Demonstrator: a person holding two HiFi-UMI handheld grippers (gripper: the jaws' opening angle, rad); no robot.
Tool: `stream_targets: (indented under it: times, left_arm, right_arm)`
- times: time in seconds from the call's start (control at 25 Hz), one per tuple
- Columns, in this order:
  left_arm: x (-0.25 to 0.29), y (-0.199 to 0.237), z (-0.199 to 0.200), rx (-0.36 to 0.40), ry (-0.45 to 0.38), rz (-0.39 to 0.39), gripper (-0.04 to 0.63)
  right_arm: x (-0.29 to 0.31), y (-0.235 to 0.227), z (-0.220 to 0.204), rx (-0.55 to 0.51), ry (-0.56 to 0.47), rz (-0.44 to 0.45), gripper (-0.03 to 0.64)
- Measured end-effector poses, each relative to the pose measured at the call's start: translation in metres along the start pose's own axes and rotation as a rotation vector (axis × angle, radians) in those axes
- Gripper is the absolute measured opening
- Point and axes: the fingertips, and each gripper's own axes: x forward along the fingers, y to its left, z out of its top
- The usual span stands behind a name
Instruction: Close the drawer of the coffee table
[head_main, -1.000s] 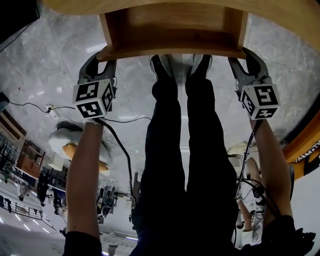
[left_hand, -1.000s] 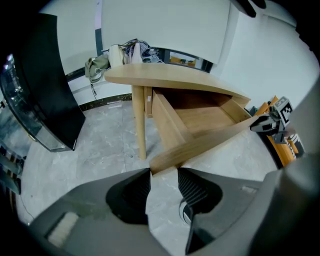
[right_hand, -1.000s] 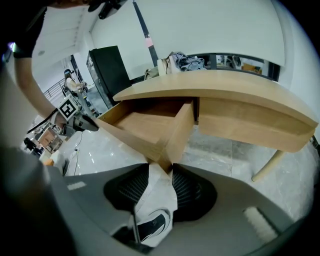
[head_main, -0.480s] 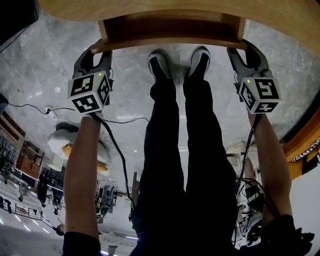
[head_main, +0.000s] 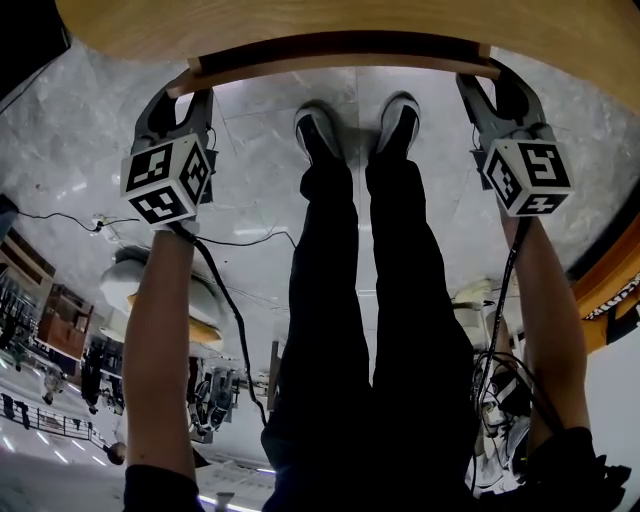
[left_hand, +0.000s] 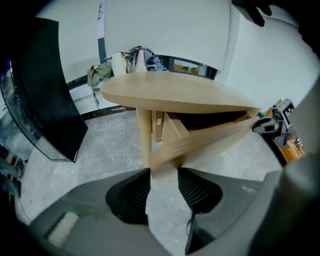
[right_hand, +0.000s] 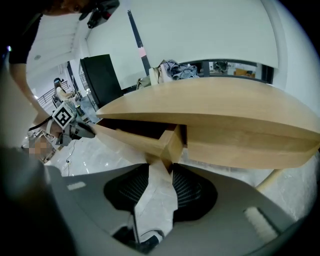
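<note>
With the left gripper (left_hand: 164, 171) pinching the left end of the drawer (head_main: 340, 62) front and the right gripper (right_hand: 161, 166) pinching the right end, jaws of both held part-way apart by the thickness of the wood and pressed onto it. Since a second ago, pushed a good way in beneath the tabletop (head_main: 300, 25) of the coffee table: then showing the whole inside of the box out from under the tabletop, now showing only the thin strip of the front just below the tabletop's near edge, with a dark slit above. Both hands carried along toward the tabletop, same hold on both ends. Judged from that, nearly closed but not quite: in both gripper views still a dark gap behind the front, under the tabletop, so probably one last short push left, then a letting go. By count: one coffee table, one drawer, two grippers, one at each end of the front, and two shoes (head_main: 317, 130) on the floor just out from the tabletop's edge, between the grippers
</note>
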Motion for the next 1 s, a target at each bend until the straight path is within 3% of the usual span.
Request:
stream_targets:
  times: [0.4,0.8,1.0]
  left_arm:
    - [0.011,0.008,0.020,-0.014,-0.031,-0.009,0.179]
    - [0.018,0.012,0.035,-0.014,-0.056,-0.007,0.179]
    - [0.023,0.015,0.047,-0.003,-0.070,-0.005,0.179]
  right_arm:
    - [0.014,-0.013,0.016,0.270,-0.087,0.005,0.152]
    - [0.023,-0.023,0.030,0.349,-0.150,0.005,0.155]
    - [0.028,-0.028,0.039,0.455,-0.215,0.019,0.156]
